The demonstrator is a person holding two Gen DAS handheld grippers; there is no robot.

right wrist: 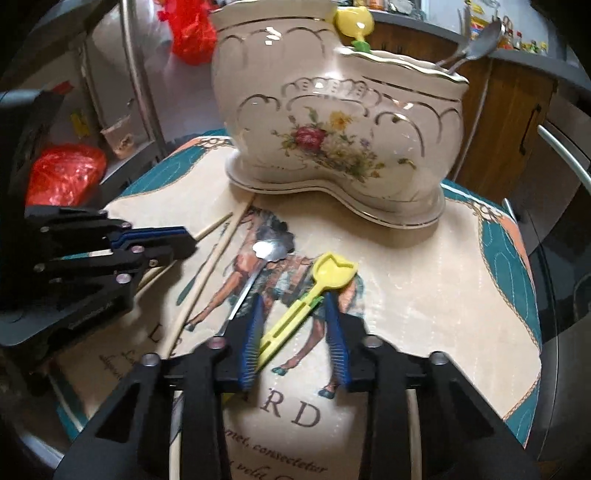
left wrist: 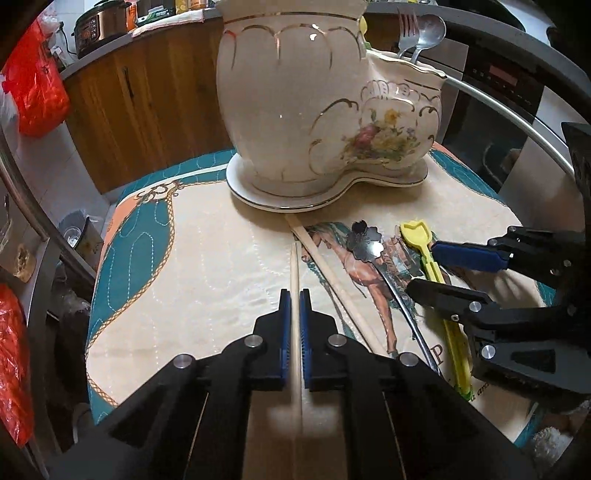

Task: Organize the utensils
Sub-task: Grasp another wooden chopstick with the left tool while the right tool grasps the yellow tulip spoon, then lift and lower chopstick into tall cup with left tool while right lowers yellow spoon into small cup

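Left wrist view has the left gripper (left wrist: 294,295) pinched on a chopstick (left wrist: 294,266), its blue pads (left wrist: 284,325) pressing both sides of the stick, which runs forward between them toward the holder (left wrist: 295,110). The far tip seems just off the cloth (left wrist: 184,277), though the fisheye makes that hard to judge. A second chopstick (left wrist: 328,269) lies beside it, its end touching the holder's base. A metal spoon (left wrist: 365,243) and a yellow spoon (left wrist: 424,251) lie further right.

Right wrist view shows the right gripper (right wrist: 295,325) spread wide, its fingers (right wrist: 251,347) straddling the handle of the yellow spoon without closing on it; the left finger sits close against the handle, the right one well apart. The holder stands behind on the cloth, with a fork (left wrist: 406,33) and a spoon (left wrist: 428,33) already poking out of its lower compartment.

To do this step well, the left side should lift the chopstick clear, tip it near upright, and lower it into the holder's opening without knocking the ceramic rim. A thin stick can pivot in the pads, so a firm squeeze and slow turn matter. The right side should centre on the yellow handle before closing, or the spoon will likely skid across the cloth.
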